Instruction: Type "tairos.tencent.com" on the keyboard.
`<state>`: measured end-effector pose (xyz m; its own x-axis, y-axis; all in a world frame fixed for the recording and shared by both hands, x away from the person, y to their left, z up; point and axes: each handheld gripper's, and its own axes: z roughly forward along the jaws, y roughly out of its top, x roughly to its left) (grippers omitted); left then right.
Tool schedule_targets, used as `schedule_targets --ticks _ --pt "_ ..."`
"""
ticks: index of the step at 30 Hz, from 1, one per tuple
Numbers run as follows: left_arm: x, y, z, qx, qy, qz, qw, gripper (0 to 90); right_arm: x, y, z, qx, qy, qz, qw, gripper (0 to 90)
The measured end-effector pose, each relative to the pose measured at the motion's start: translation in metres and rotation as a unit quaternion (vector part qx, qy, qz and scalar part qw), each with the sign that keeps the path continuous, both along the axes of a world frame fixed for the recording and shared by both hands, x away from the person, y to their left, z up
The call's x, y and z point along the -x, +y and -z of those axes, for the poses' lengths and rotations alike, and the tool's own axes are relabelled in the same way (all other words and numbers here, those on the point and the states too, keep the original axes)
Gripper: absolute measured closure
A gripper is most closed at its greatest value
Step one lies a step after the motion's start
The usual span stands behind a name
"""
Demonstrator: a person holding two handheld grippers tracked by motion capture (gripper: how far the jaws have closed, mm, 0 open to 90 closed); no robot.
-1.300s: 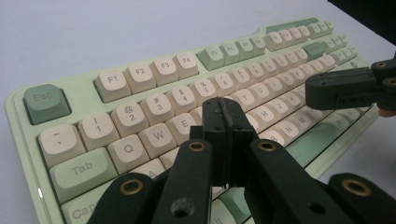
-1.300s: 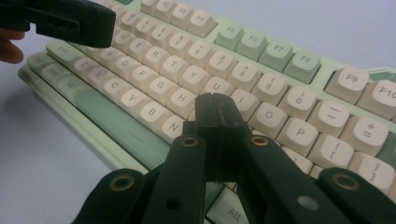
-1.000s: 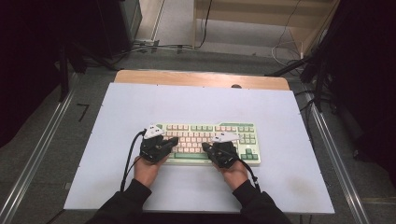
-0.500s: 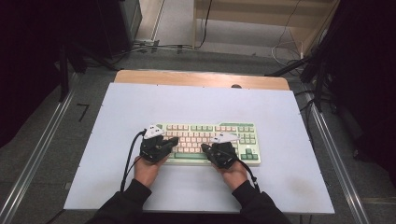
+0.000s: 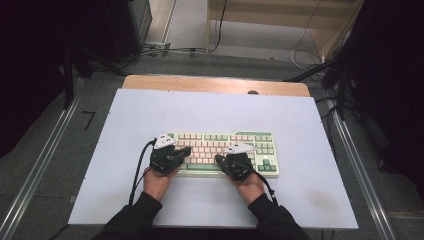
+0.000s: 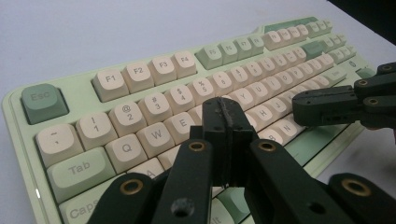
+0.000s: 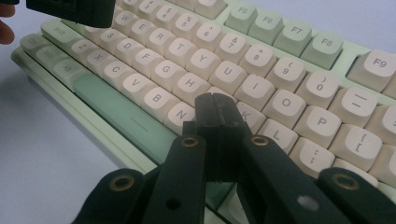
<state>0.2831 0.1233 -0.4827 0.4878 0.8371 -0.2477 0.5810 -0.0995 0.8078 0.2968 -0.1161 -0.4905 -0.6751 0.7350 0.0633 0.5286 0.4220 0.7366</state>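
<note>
A pale green keyboard (image 5: 225,150) with cream and green keys lies on the white tabletop (image 5: 210,115), near its front middle. My left gripper (image 5: 186,150) hovers over the keyboard's left half, jaws shut with nothing between them; in the left gripper view its tips (image 6: 225,112) sit above the keyboard (image 6: 140,107) near the letter rows. My right gripper (image 5: 218,159) is over the lower middle keys, also shut and empty; in the right gripper view its tips (image 7: 215,105) hang above the keyboard (image 7: 261,70) near the N and M keys. The right gripper (image 6: 327,103) reaches in from the right of the left gripper view.
A wooden strip (image 5: 215,84) runs along the table's far edge. Metal rails (image 5: 40,165) flank the table on both sides. Cables (image 5: 165,50) lie on the floor behind, by a wooden shelf unit (image 5: 280,15). The person's forearms (image 5: 150,210) enter from the bottom.
</note>
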Motion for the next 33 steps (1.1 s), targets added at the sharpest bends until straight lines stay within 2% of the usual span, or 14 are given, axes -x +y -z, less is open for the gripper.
schedule_targets --ticks 7,16,22,27,33 --pt "0.0 0.002 -0.001 0.005 -0.003 -0.003 1.0 90.0 0.0 -0.01 -0.011 -0.03 -0.009 0.01 0.9995 87.4" --pt "0.002 0.003 -0.004 0.007 -0.007 -0.003 0.9999 90.0 -0.001 -0.023 -0.016 -0.036 -0.014 0.025 0.9989 87.3" --pt "0.004 0.007 -0.007 0.012 -0.012 -0.007 0.9998 90.0 -0.002 -0.037 -0.016 -0.042 -0.014 0.039 0.9983 81.4" --pt "0.008 0.012 -0.008 0.019 -0.011 -0.014 0.9997 81.8 -0.002 -0.054 -0.019 -0.05 -0.014 0.056 0.9971 76.4" --pt "0.013 0.016 -0.008 0.024 -0.012 -0.02 0.9994 69.4 0.0 -0.07 -0.021 -0.059 -0.02 0.068 0.9957 65.4"
